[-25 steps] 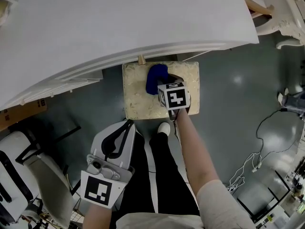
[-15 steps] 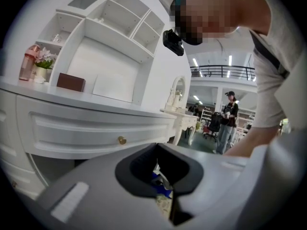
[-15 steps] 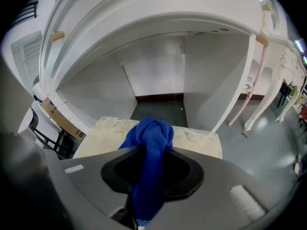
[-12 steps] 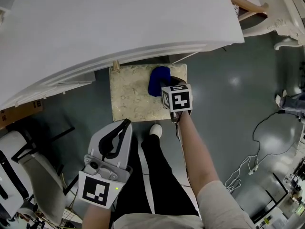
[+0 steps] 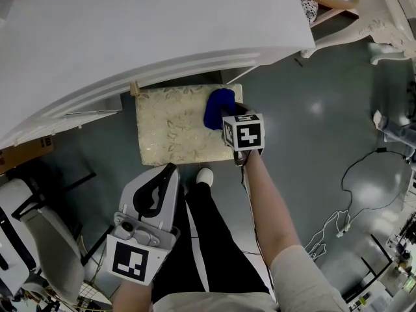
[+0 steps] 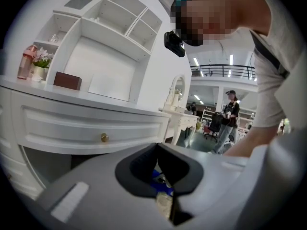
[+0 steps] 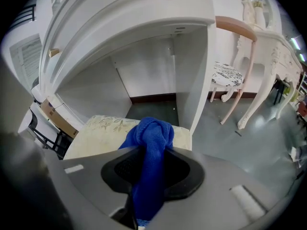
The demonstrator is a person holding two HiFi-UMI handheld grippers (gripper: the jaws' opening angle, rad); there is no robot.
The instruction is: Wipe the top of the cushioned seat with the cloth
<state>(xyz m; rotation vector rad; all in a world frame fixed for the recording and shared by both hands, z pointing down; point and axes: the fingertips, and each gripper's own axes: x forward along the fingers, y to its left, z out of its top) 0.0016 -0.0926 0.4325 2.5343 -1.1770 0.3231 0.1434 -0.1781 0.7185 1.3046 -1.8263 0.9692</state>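
Right tongs pinching the blue cloth. In the right gripper view the fabric fills the gap between the jaws and bunches out past their tips. The cloth sits at the far right corner of the cushioned seat, on the pale leaf-patterned top; I cannot confirm how firmly it presses. The seat stands on the grey floor, its far edge just under the front of the white worktop. Left tongs held low near my side, well apart from the seat, jaws pressed together and nothing between them; only a thin slit shows in the left gripper view. A white shoe stands just beside the seat's near edge.
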